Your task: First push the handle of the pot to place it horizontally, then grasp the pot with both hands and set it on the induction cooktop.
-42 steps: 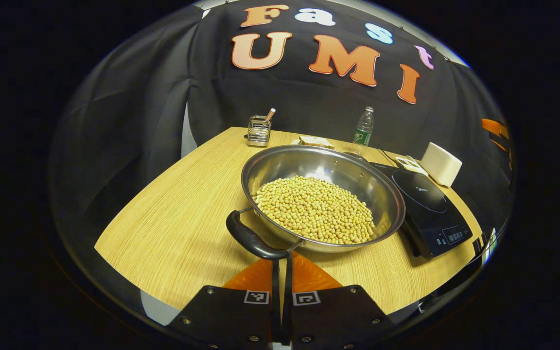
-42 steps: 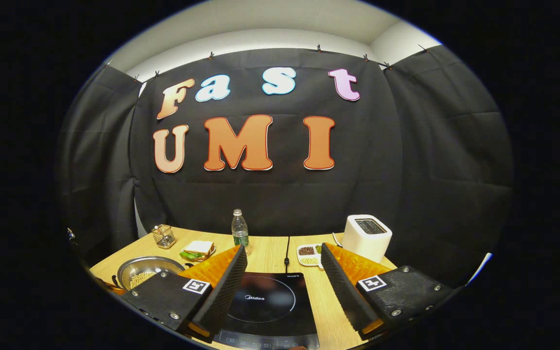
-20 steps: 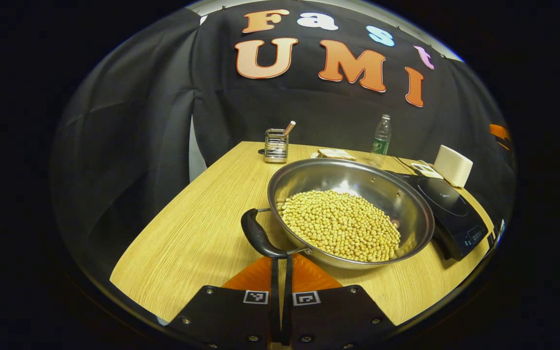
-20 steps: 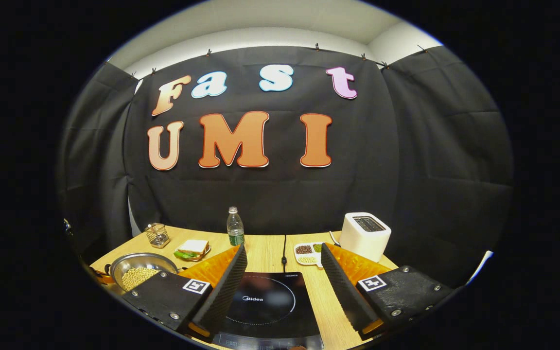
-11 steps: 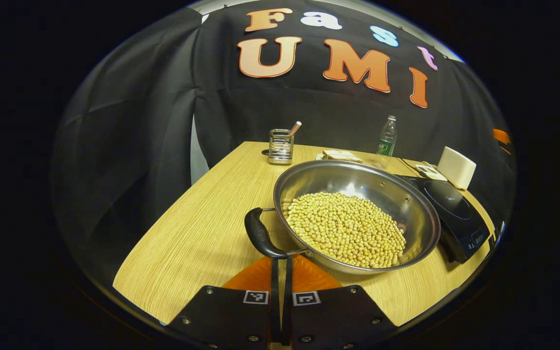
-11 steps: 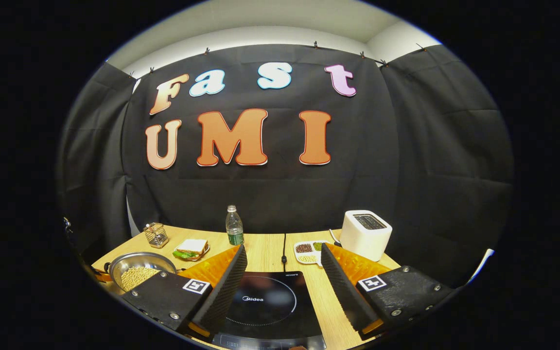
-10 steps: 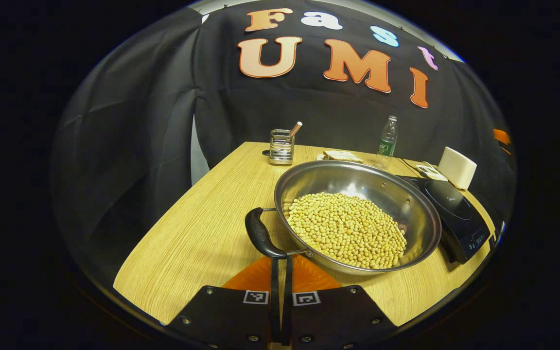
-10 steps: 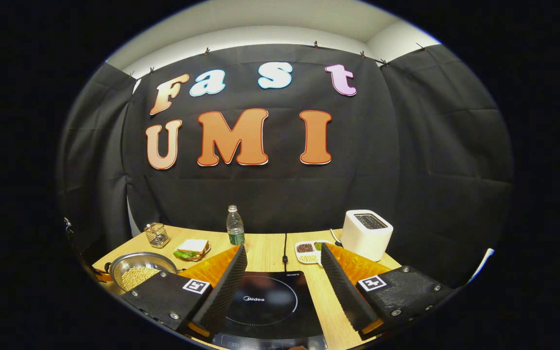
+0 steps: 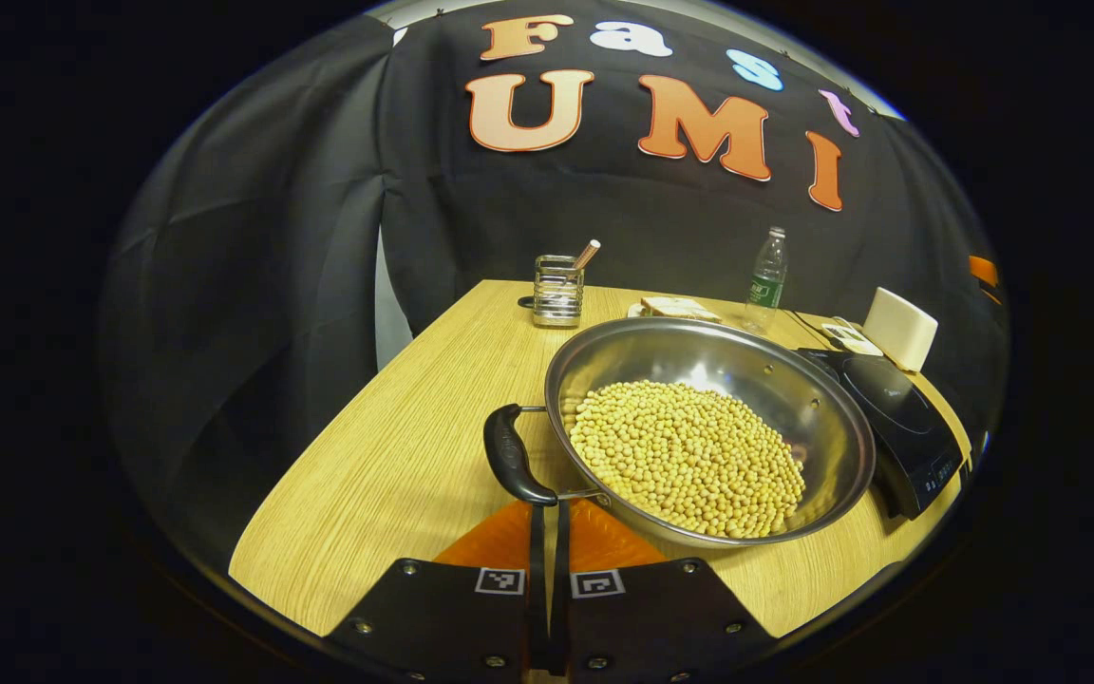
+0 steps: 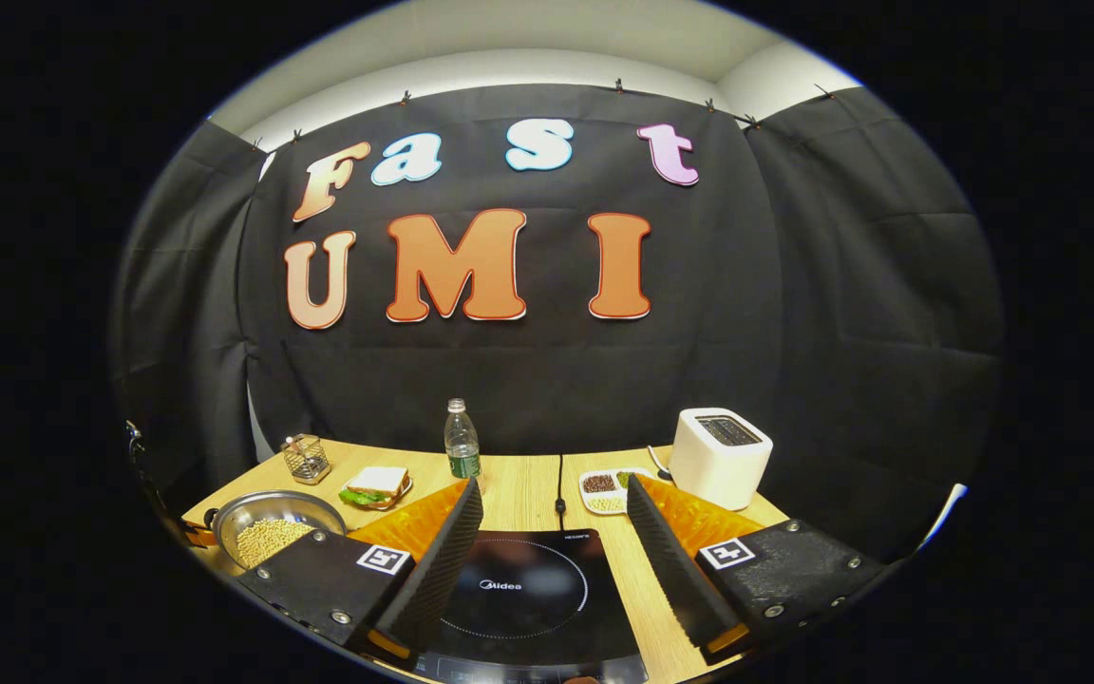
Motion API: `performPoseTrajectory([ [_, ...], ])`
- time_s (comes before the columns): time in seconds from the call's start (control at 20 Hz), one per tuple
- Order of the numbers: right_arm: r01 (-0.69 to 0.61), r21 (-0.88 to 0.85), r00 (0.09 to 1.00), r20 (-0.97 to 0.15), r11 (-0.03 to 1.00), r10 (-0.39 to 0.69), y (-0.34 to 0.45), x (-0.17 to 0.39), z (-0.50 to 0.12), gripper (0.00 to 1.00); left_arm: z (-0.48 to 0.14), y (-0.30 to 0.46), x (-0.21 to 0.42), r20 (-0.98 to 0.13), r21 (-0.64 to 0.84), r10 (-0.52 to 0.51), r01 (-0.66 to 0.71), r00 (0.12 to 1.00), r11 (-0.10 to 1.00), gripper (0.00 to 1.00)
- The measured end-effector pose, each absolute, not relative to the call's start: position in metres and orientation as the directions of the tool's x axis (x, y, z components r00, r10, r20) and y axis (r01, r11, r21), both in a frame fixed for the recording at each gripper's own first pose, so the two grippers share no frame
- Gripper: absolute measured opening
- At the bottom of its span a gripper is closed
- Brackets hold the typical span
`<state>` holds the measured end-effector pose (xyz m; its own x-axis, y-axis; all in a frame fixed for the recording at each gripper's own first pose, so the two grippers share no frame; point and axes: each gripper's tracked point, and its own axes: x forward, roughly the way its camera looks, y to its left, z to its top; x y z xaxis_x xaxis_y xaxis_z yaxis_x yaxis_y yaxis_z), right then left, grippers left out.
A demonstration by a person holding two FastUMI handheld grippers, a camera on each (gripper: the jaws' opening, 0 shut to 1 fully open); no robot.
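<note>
Pot of beans on the table, left gripper's tips at its handle

The pot (image 9: pixel 708 427) sits on the table (image 9: pixel 395 456) just left of the cooktop (image 9: pixel 898 418), its near handle (image 9: pixel 512 465) touching the left gripper (image 9: pixel 547 508), whose fingers are pressed together with nothing between them. The right gripper (image 10: pixel 552 541) hovers over the cooktop with fingers spread wide, gripping nothing. Behind stand a bottle (image 10: pixel 461 442) and toaster (image 10: pixel 720 456).
</note>
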<state>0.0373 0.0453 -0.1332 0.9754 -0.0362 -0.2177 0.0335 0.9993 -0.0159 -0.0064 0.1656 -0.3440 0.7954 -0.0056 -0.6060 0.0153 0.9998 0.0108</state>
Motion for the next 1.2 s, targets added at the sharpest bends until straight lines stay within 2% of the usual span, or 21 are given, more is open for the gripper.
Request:
performPoseTrajectory([
  [1.2, 0.036, -0.002, 0.963, -0.267, 0.999, -0.035, 0.074, 0.053, -0.166, 0.95, -0.347, 0.178, 0.030, -0.592, 0.013, -0.024, 0.040, 0.806, 0.999, 0.01],
])
